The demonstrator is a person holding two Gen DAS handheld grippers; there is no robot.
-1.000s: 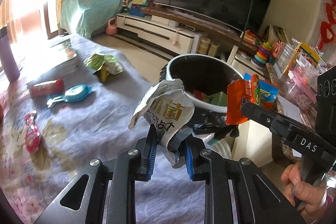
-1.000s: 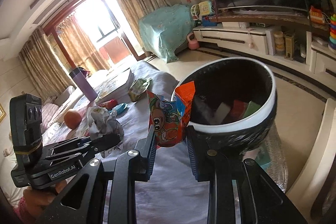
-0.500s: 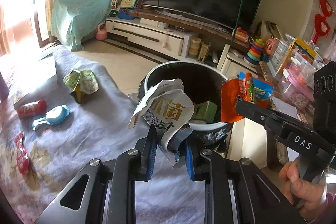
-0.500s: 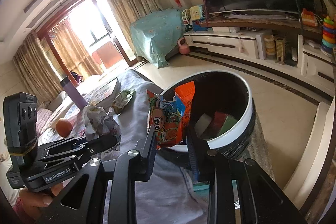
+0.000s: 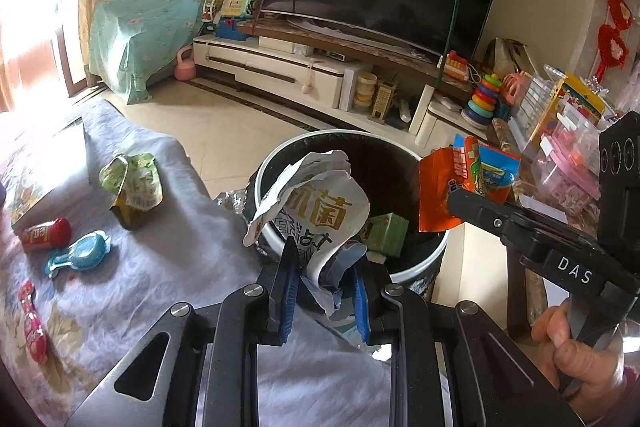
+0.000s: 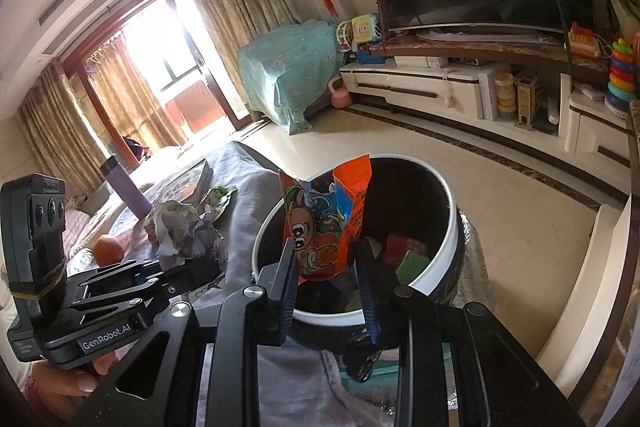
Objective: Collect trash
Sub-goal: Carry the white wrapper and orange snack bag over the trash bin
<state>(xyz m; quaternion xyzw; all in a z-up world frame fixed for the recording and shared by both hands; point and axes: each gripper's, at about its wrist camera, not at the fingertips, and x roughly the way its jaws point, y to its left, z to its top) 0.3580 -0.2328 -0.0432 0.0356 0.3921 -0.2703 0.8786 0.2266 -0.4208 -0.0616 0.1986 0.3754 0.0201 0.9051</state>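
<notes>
Both fingers clamped, left gripper (image 5: pixel 324 291) pinching white wrapper (image 5: pixel 316 211), right gripper (image 6: pixel 328 291) pinching orange packet (image 6: pixel 324 231), over bin (image 6: pixel 448 251).

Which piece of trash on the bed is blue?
The flat light-blue wrapper lying on the grey blanket. Beside it the small red tube and the red candy packet are red, and the torn pouch is green.

Two grippers, left (image 5: pixel 324 291) and right (image 6: pixel 328 283), each held one wrapper: one white (image 5: pixel 316 211), one orange (image 6: pixel 324 223). One bin (image 5: pixel 420 263) stood by. On the cloth (image 5: pixel 192 259) lay one green pouch (image 5: pixel 134 183), one red can (image 5: pixel 44 235), one blue scoop (image 5: pixel 80 257), one red candy (image 5: pixel 34 325).
</notes>
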